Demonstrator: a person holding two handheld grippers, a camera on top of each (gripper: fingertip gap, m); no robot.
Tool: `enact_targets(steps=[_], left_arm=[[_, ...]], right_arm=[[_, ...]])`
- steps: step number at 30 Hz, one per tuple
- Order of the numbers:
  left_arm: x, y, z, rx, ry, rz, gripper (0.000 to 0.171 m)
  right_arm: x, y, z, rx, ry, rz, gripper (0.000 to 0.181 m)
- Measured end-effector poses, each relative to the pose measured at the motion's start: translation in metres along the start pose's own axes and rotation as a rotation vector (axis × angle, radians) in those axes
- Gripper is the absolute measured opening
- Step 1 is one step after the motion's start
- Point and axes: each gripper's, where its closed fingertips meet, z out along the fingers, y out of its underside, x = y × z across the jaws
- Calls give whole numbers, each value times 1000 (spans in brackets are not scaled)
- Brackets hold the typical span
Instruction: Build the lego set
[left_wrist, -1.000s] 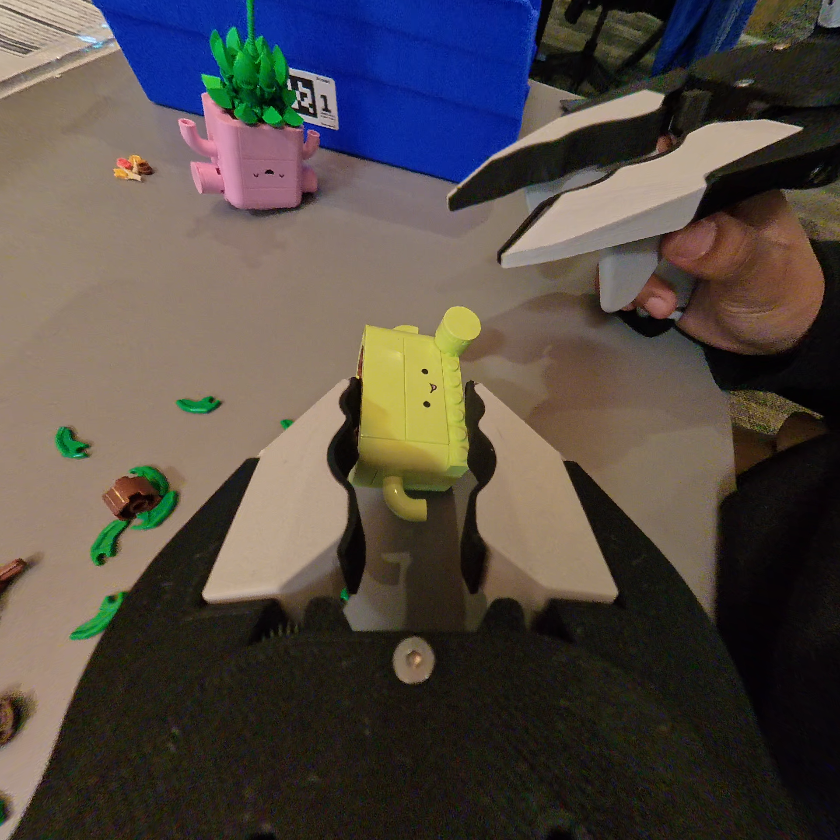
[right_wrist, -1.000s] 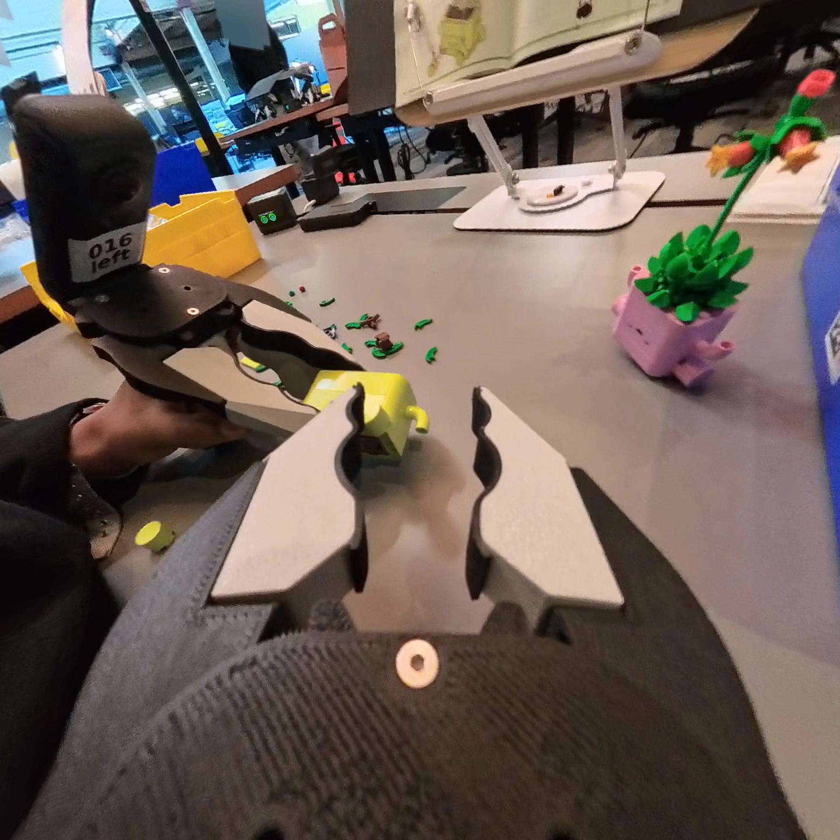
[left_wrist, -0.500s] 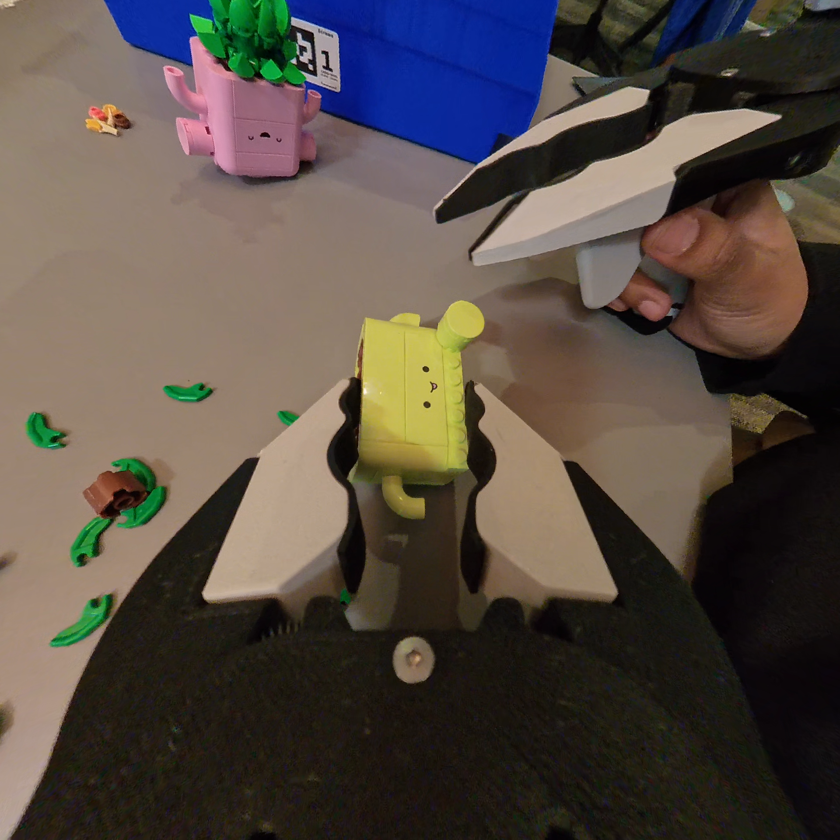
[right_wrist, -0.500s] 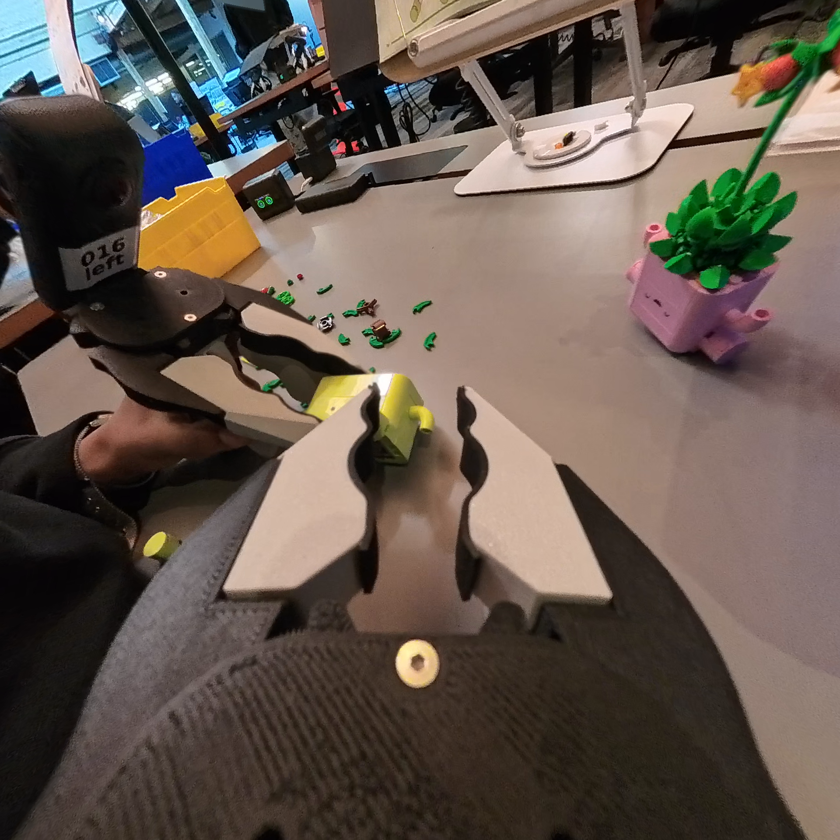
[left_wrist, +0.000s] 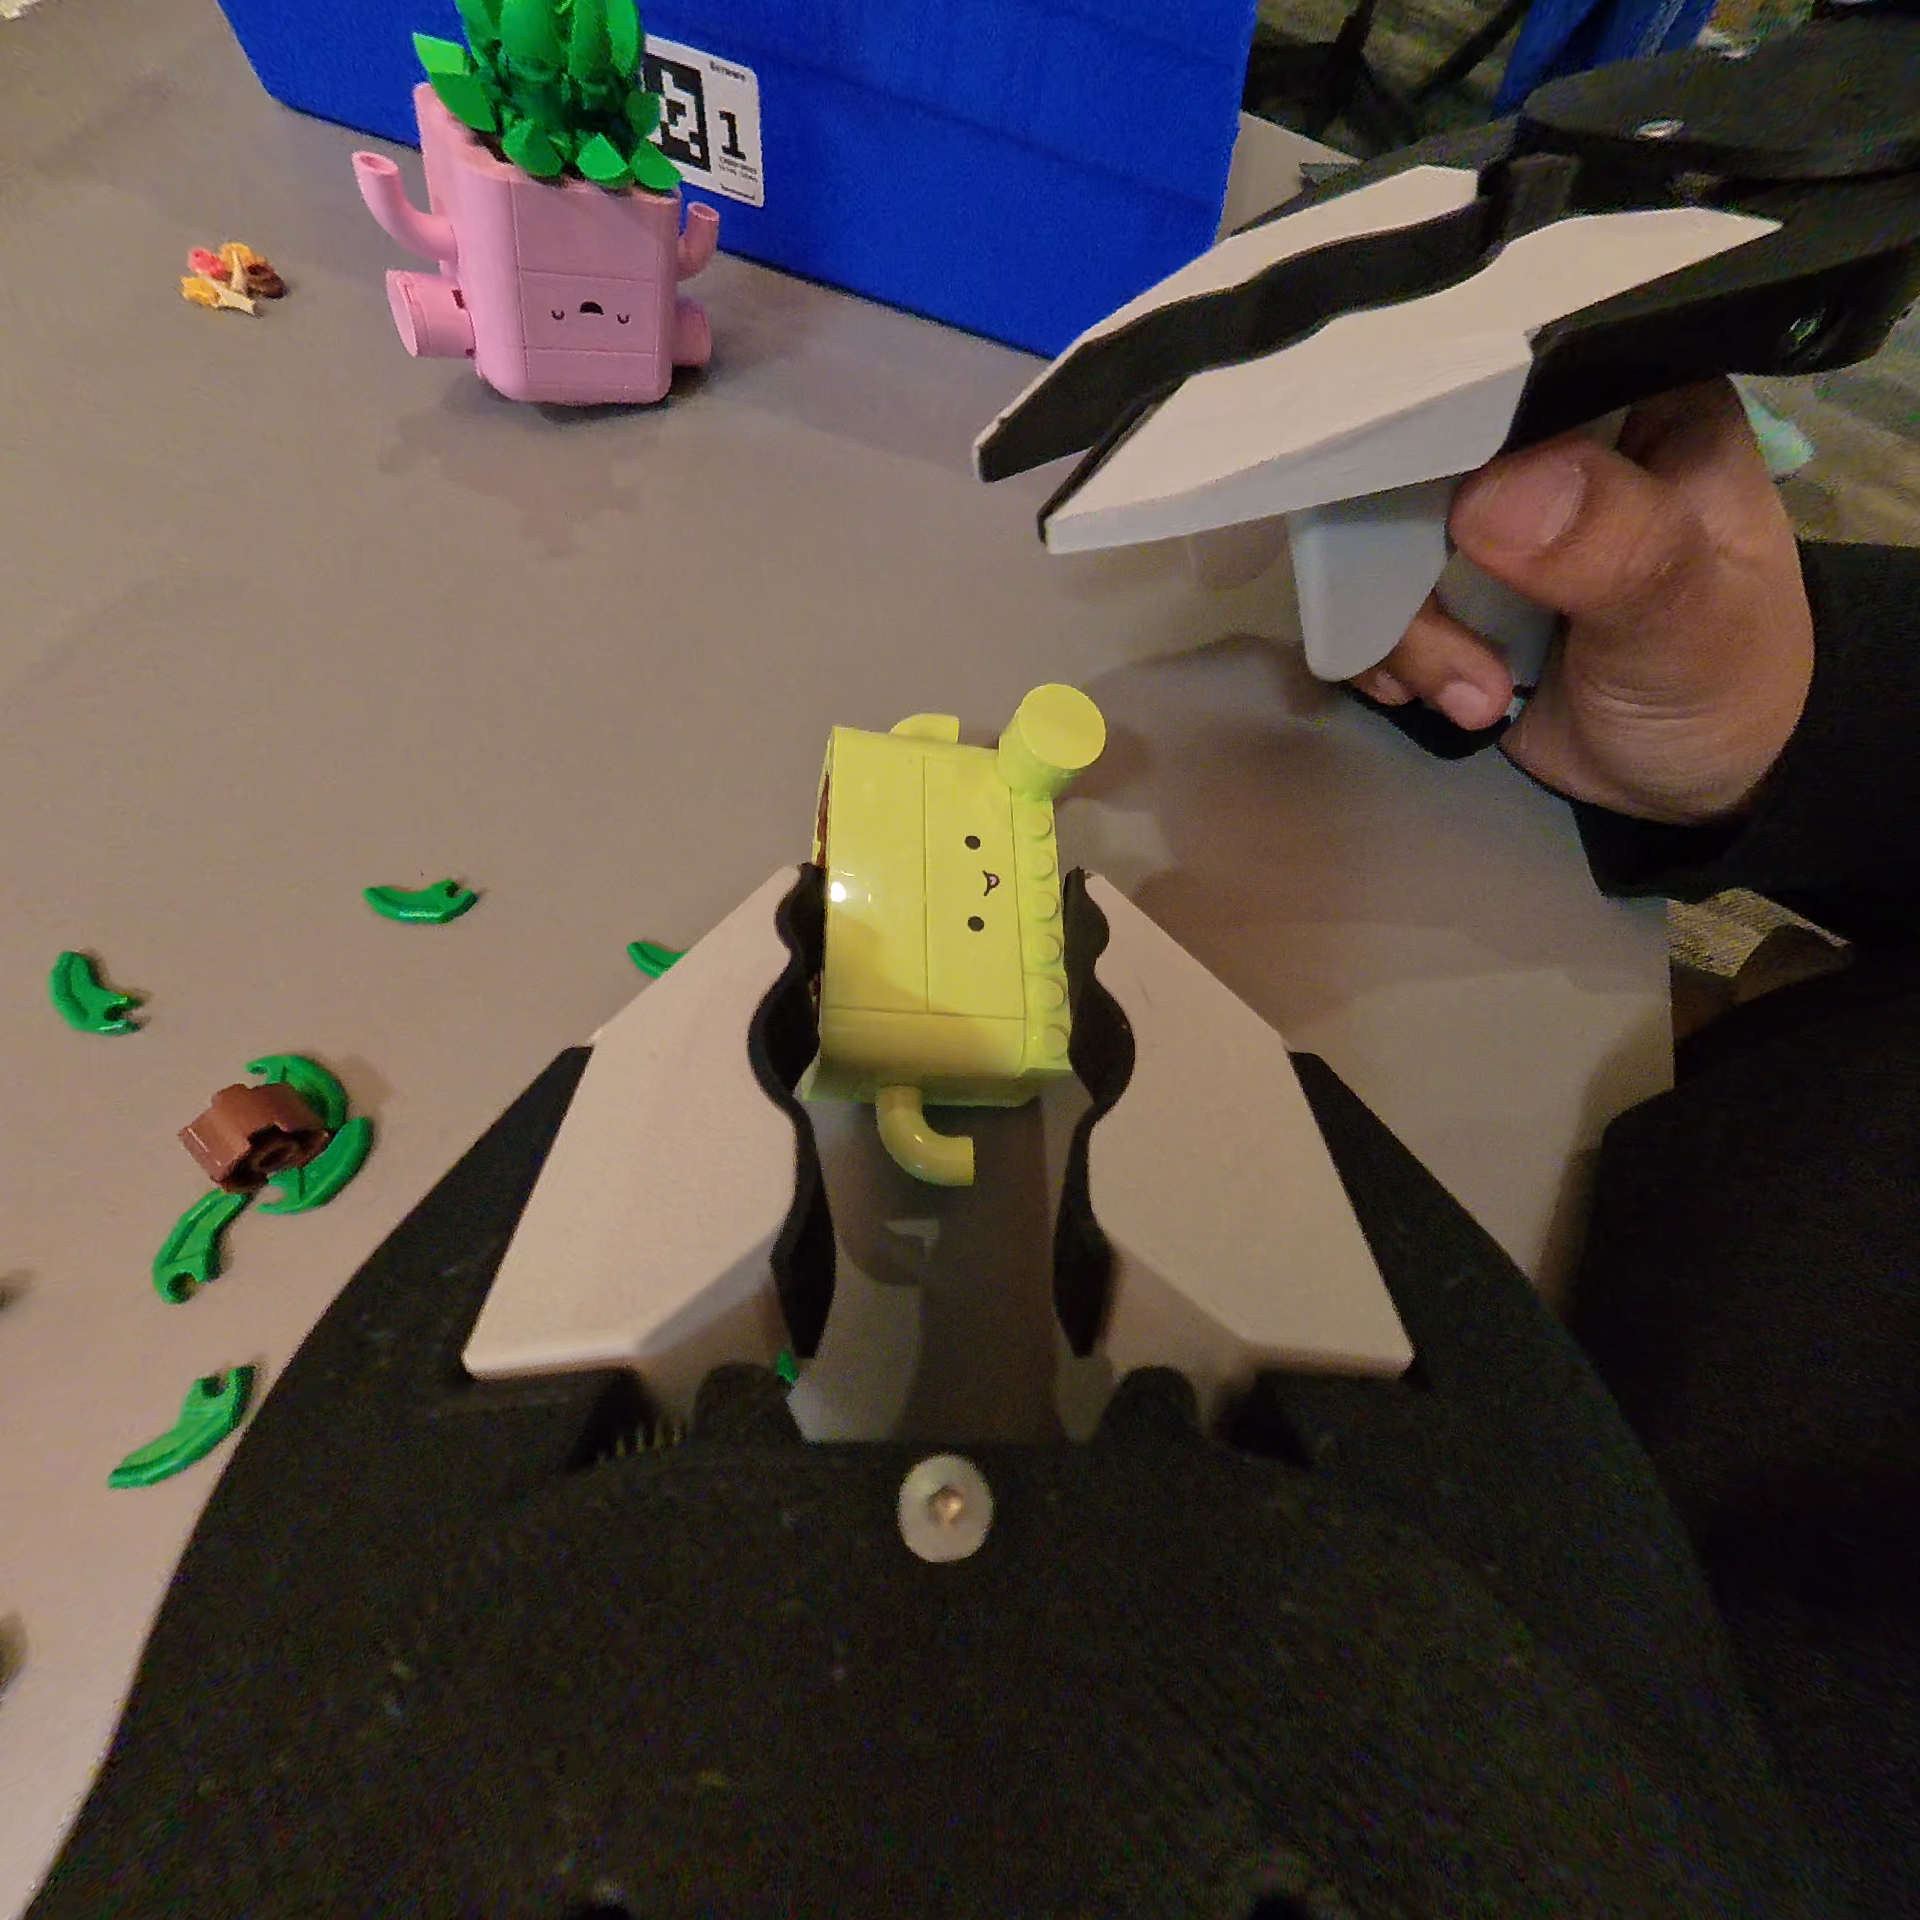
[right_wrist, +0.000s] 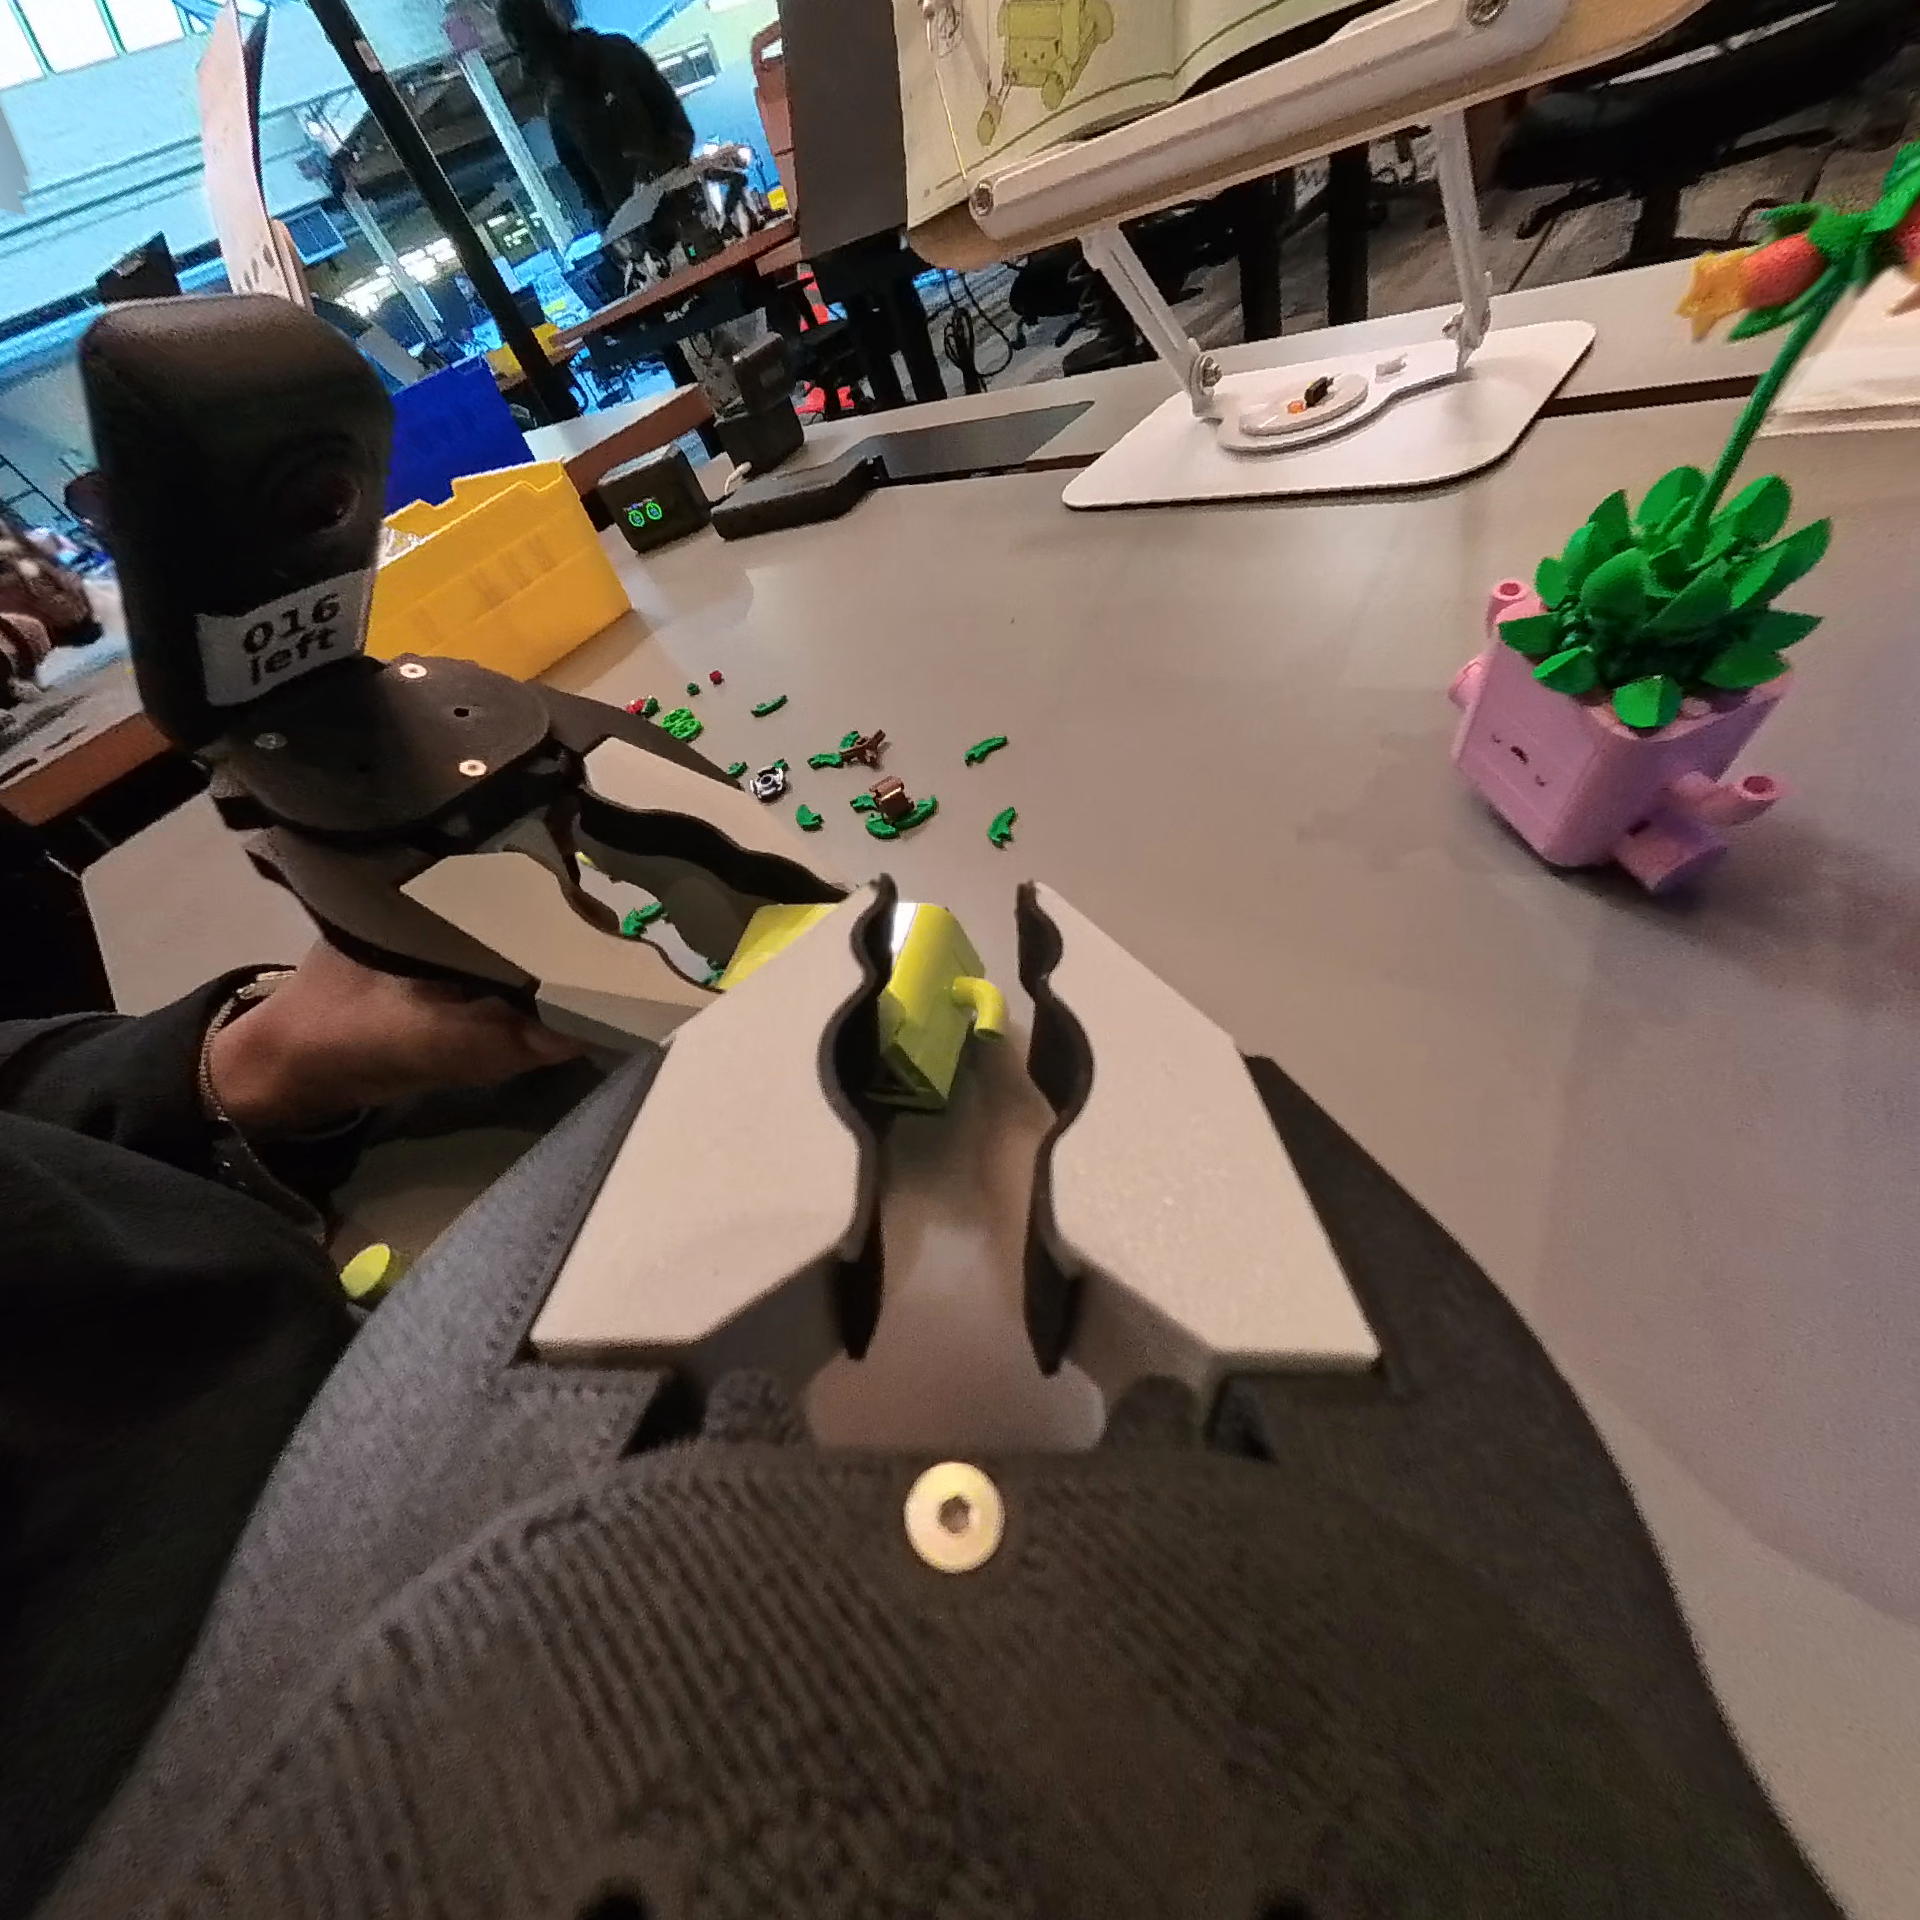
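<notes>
My left gripper (left_wrist: 940, 894) is shut on a lime-yellow lego pot (left_wrist: 935, 935) with a small face, held on its side just above the grey table (left_wrist: 520, 623). The pot also shows in the right wrist view (right_wrist: 925, 997), with the left gripper (right_wrist: 769, 935) around it. My right gripper (right_wrist: 954, 894) is empty, its jaws a narrow gap apart. In the left wrist view it (left_wrist: 1013, 499) hovers above and to the right of the pot, not touching it. A finished pink pot with a green plant (left_wrist: 561, 281) stands farther back.
Green leaf pieces (left_wrist: 301, 1174) and a brown piece (left_wrist: 249, 1132) lie scattered at the left. A blue bin (left_wrist: 935, 156) stands behind the pink pot. A loose lime round piece (right_wrist: 369, 1270), a yellow bin (right_wrist: 488, 582) and a booklet stand (right_wrist: 1330, 436) are on the table. Some 7 cm of space lies between my two pairs of fingers.
My right gripper's jaws have narrowed and it has come closer to the lime pot. My left gripper keeps its hold on the pot and has shifted slightly forward.
</notes>
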Motion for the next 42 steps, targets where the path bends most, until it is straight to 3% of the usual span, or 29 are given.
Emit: enact_targets(steps=[42], left_arm=[[-4,1,0,0,84,-137,45]], right_arm=[[-7,2,2,-14,-18,-37,25]])
